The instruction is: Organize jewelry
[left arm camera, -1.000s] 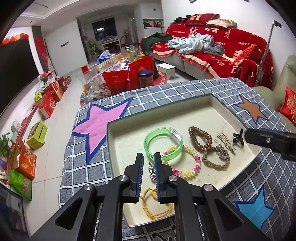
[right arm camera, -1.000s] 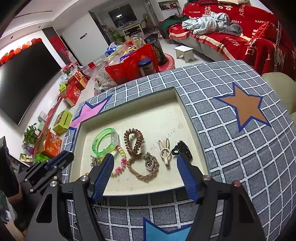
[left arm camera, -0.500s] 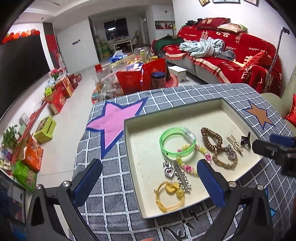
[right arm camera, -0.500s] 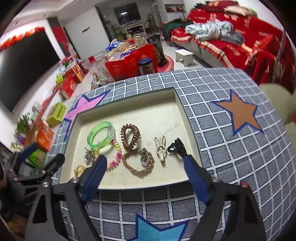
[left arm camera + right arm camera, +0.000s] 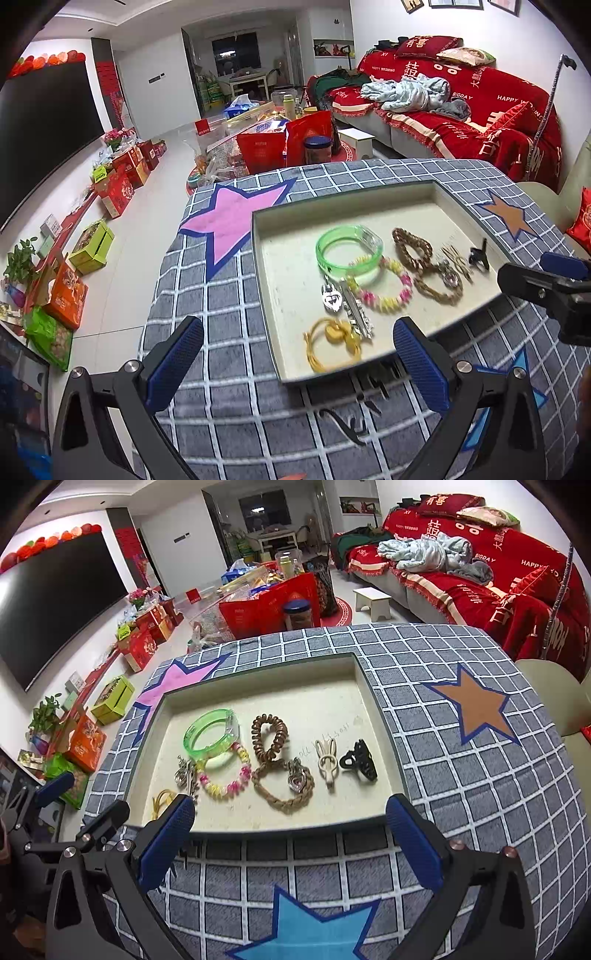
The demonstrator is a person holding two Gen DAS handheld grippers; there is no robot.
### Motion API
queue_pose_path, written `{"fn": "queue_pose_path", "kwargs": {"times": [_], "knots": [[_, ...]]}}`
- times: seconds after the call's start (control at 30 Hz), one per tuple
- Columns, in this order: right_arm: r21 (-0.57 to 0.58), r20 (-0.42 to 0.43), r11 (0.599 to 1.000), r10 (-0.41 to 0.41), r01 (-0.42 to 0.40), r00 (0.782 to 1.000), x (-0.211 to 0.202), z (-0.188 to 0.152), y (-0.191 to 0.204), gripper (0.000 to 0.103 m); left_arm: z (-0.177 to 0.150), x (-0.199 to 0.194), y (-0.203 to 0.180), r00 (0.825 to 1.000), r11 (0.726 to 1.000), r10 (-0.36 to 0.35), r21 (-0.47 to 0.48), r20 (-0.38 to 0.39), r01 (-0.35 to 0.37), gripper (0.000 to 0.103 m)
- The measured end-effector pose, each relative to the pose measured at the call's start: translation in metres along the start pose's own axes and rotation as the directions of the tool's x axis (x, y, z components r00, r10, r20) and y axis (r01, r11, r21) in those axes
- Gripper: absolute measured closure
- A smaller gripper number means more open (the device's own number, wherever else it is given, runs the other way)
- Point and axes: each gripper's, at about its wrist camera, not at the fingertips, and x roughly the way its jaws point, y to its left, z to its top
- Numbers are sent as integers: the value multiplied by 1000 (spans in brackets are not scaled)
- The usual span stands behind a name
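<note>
Both my tongs, left gripper (image 5: 297, 345) and right gripper (image 5: 286, 825), hang spread wide, empty, before the tray (image 5: 258, 821). The light, stiff green bangle (image 5: 211, 734) inside looks slippery; I'd pinch across its rim.

jewelry (image 5: 258, 760) lies flat, clustered in tray (image 5: 369, 690).

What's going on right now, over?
Left gripper and right gripper open, empty, above the tray's near edge. Jewelry in tray. Nothing in the way.

Left tongs (image 5: 298, 354) and right tongs (image 5: 290, 829) gape wide, empty.
</note>
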Motion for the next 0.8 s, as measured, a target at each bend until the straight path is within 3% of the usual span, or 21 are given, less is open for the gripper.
{"fn": "queue_pose_path", "kwargs": {"times": [0.4,0.8], "knots": [[-47,159,994,-87,96,983,-31,-48,6,0,-53,-33,-5,996,996,19,-92,89,-10,0],[-73,232,989,-111,131,966,-45,-56,13,0,-61,-46,-11,990,990,57,-132,125,-40,0]]}}
